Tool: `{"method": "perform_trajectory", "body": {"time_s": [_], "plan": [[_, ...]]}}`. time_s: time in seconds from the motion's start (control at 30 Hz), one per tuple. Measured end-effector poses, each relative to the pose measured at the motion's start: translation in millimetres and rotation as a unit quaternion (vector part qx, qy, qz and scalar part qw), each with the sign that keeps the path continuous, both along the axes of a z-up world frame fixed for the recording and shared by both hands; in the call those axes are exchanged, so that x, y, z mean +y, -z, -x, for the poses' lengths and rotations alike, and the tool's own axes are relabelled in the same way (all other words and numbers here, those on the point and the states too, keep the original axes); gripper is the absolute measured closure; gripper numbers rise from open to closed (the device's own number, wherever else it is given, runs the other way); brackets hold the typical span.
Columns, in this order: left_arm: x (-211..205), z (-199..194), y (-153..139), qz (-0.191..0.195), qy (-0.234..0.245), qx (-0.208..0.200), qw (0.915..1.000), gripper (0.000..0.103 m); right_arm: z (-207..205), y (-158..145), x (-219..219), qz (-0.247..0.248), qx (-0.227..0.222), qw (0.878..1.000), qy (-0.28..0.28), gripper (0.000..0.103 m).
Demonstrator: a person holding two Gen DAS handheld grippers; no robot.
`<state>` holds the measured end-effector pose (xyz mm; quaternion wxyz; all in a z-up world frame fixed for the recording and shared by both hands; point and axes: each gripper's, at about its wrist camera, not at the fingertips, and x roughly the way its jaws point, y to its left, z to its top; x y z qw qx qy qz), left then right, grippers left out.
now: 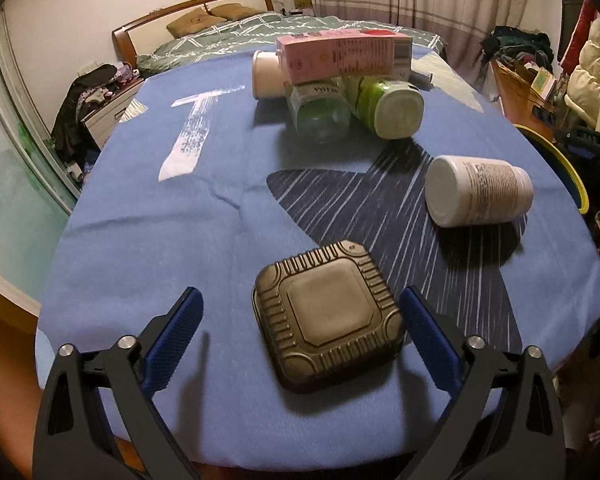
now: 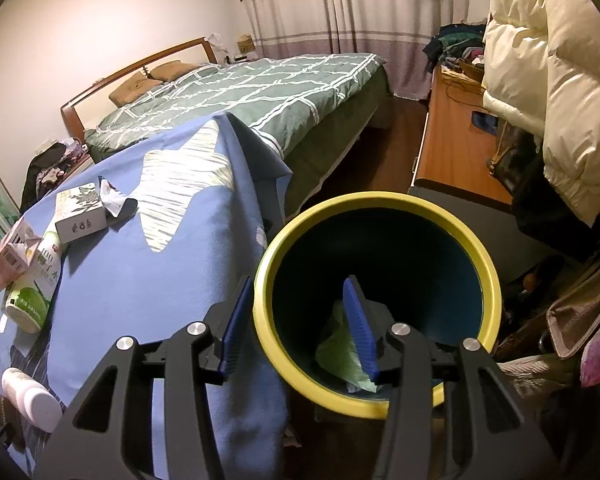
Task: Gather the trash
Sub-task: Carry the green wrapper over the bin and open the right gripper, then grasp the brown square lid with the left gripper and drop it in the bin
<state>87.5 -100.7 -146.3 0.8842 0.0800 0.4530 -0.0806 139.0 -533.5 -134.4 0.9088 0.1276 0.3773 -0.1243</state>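
A dark square plastic box (image 1: 328,320) lies flat on the blue cloth-covered table (image 1: 140,240), between the pads of my left gripper (image 1: 300,296). That gripper is open: its right pad stands close beside the box and its left pad is well clear. Farther back lie a white bottle (image 1: 476,192), two green bottles (image 1: 388,106), a white cup (image 1: 266,74) and a pink carton (image 1: 344,54) resting on top of them. My right gripper (image 2: 298,282) hangs open and empty over the yellow-rimmed bin (image 2: 380,200), astride its near rim. A crumpled green wrapper (image 2: 340,352) lies inside the bin.
A tissue box (image 2: 80,208) sits at the table's far end. The bin stands off the table's right edge, with bags beside it. Beyond are a bed (image 2: 240,100), a wooden desk (image 2: 452,148) and a hanging white down jacket (image 2: 560,80).
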Motion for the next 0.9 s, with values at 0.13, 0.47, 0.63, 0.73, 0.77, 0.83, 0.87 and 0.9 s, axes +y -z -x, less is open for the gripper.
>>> {"method": "perform_trajectory", "body": {"time_s": [0.13, 0.47, 0.63, 0.73, 0.77, 0.83, 0.87, 0.9], "plan": [[1, -1, 3, 0.011, 0.002, 0.006, 0.9999, 0.029, -1, 3, 2, -0.002, 0.002, 1.0, -0.002, 0.058], [0, -1, -10, 0.018, 0.01, -0.02, 0.9996, 0.036, 4, 6, -2, -0.004, 0.002, 1.0, 0.002, 0.058], [-12, -10, -33, 0.022, 0.026, -0.046, 0.9984, 0.036, 13, 7, -9, 0.0, 0.0, 1.0, 0.013, 0.058], [-28, -14, -53, 0.025, 0.046, -0.068, 0.9963, 0.036, 21, 7, -16, 0.0, -0.004, 1.0, 0.022, 0.058], [-34, -16, -58, 0.028, 0.053, -0.074, 0.9955, 0.036, 24, 7, -19, 0.001, -0.006, 1.0, 0.027, 0.058], [-52, -22, -70, 0.035, 0.072, -0.083, 0.9933, 0.036, 30, 7, -26, 0.004, -0.007, 0.999, 0.035, 0.058], [-60, -25, -73, 0.039, 0.08, -0.085, 0.9924, 0.036, 33, 7, -28, 0.005, -0.008, 0.999, 0.039, 0.058], [-71, -29, -78, 0.043, 0.091, -0.088, 0.991, 0.036, 36, 7, -31, 0.006, -0.008, 0.999, 0.042, 0.058]]}}
